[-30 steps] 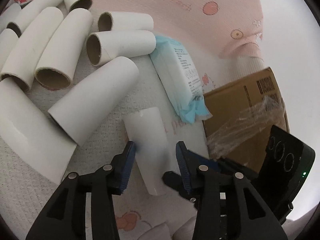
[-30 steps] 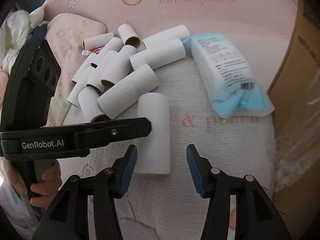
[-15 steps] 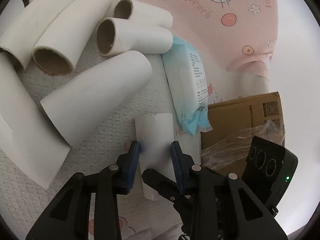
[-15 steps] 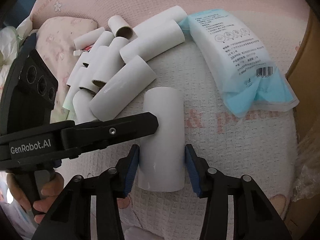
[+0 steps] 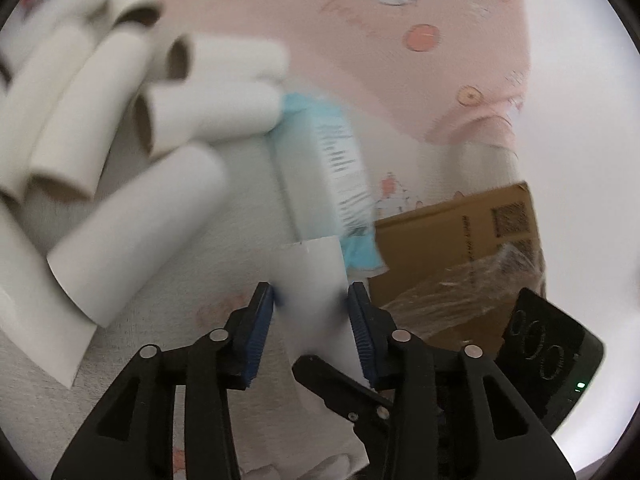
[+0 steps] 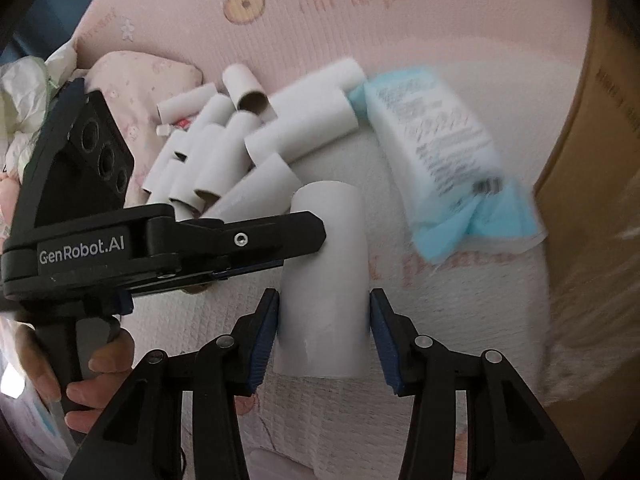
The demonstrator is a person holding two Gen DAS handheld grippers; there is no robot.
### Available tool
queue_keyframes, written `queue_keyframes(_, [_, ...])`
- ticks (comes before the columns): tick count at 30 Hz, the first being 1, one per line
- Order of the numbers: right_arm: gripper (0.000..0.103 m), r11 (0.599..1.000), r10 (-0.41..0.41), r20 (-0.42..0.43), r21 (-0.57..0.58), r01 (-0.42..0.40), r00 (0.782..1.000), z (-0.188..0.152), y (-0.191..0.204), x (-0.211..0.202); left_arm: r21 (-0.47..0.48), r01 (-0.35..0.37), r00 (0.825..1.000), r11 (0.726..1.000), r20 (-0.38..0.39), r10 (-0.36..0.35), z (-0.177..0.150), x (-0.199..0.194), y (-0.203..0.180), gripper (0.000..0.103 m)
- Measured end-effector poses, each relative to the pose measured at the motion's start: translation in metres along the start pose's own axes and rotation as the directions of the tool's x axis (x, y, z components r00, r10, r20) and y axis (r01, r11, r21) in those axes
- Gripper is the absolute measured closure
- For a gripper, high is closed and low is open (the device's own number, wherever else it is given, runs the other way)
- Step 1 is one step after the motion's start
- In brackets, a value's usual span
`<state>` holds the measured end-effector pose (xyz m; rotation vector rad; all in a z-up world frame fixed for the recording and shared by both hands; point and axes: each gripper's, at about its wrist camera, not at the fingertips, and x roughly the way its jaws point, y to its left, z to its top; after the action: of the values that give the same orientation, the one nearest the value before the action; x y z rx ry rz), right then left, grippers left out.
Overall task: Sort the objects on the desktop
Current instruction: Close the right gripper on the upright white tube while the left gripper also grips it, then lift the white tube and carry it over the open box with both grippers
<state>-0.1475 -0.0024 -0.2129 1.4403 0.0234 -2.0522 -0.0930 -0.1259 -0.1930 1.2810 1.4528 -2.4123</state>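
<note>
Both the left gripper and right gripper clamp one white cardboard tube from different sides.

Motion blur smears the print on the tissue pack.

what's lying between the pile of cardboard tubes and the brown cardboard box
The blue-and-white tissue pack lies between them on the pink cloth, clearest in the right wrist view.
</note>
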Motion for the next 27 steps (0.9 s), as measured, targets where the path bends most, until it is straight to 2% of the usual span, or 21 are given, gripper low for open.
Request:
queue_keyframes(4, [0.060, 0.999, -0.015, 0.080, -0.033, 0.018, 0.997, 0.004, 0.010, -0.031, 0.135, -0.020, 0.997, 0.991, 0.082, 0.009, 0.000, -0.022, -0.043, 0.058])
queue_keyframes(9, [0.060, 0.999, -0.018, 0.184, -0.039, 0.026, 0.983, 0.011, 0.013, -0.077, 0.221, 0.030, 0.991, 0.975, 0.118, -0.057, 0.003, -0.045, -0.089, 0.058])
queue_keyframes(15, [0.060, 0.995, -0.065, 0.304, -0.055, 0.086, 0.950, 0.013, 0.015, -0.132, 0.393, 0.057, 0.979, 0.918, 0.159, -0.129, -0.002, -0.070, -0.154, 0.054])
queue_keyframes(21, [0.060, 0.995, -0.085, 0.390, -0.016, 0.100, 0.917, 0.025, -0.003, -0.172, 0.443, 0.141, 0.970, 0.885, 0.119, -0.214, 0.017, -0.065, -0.204, 0.052])
queue_keyframes(27, [0.060, 0.996, -0.085, 0.426, 0.029, 0.081, 0.901, 0.037, -0.029, -0.202, 0.505, 0.152, 0.974, 0.850, 0.070, -0.216, 0.031, -0.048, -0.243, 0.051])
